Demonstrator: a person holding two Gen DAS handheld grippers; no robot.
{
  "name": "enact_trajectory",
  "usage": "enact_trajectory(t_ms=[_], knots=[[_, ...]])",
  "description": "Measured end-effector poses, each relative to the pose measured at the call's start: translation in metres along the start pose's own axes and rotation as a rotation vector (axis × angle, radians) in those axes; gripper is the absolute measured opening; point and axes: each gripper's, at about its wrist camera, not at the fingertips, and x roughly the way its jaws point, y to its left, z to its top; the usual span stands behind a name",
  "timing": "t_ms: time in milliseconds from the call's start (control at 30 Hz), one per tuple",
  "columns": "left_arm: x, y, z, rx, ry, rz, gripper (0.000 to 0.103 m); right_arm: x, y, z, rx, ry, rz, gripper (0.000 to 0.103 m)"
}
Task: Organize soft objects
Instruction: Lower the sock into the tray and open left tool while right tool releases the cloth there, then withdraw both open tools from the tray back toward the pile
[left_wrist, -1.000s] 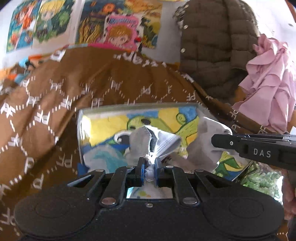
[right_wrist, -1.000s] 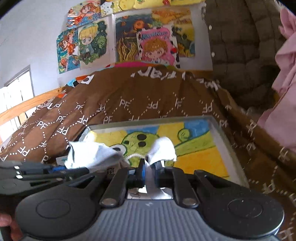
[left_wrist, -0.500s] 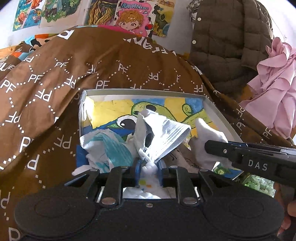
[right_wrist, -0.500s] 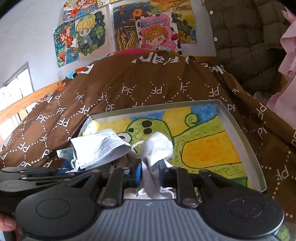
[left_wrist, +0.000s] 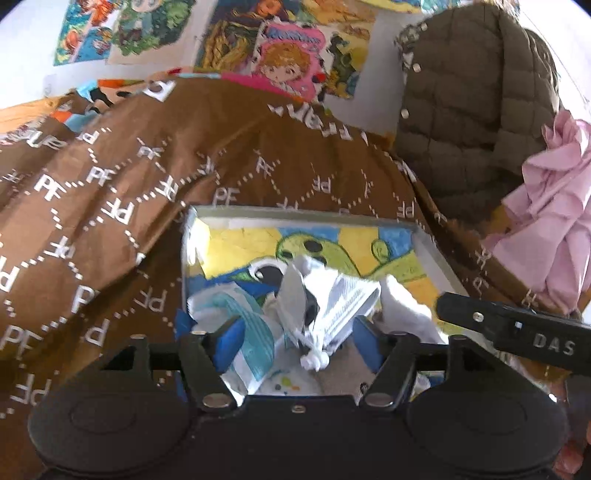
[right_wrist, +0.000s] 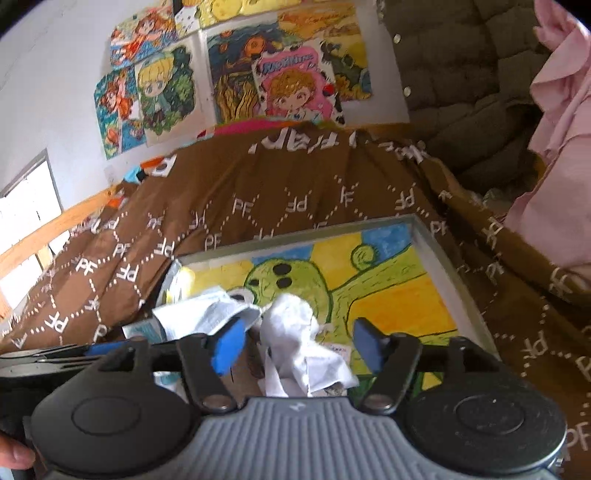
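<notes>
The brown blanket (left_wrist: 155, 192) that covers the bed carries a white dotted diamond pattern with the letters "PF" repeated across it, and larger white letters run along its far edge, too folded to read. In the left view the other tool's black bar is stamped "DAS" (left_wrist: 554, 345). A pink poster (right_wrist: 291, 86) among the cartoon drawings (right_wrist: 155, 88) taped to the white wall has a heading too blurred to make out.

A shallow grey tray (right_wrist: 436, 243) sits on the blanket, its floor painted with a green spotted creature on yellow and blue. The soft things lie at the tray's near end: a white face mask (left_wrist: 332, 299) with a knotted strap, a teal-striped mask (left_wrist: 247, 332) just left of it, and a crumpled white cloth (right_wrist: 295, 332).

The left gripper (left_wrist: 299, 347) has its blue pads spread wide, with both masks lying between them, ungripped. The right gripper (right_wrist: 297, 345) is likewise spread, the white cloth loose between its pads.

A quilted olive jacket (left_wrist: 472, 110) and a pink garment (left_wrist: 554, 221) hang on the right. A wooden bed rail (right_wrist: 44, 232) and a bright window (right_wrist: 22, 229) are on the left.
</notes>
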Motion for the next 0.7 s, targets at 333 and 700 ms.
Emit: enact_trajectory(t_ms=[333,700], knots=[[-0.077,-0.012,0.011,-0.011,-0.144,0.044,0.094,-0.071,-0.002,0.019,0.033,-0.087,-0.01,0.098],[-0.164,-0.033,-0.011,-0.037,-0.216,0.064,0.101,-0.157,0.007,-0.007,0.025,-0.161,-0.035,0.103]])
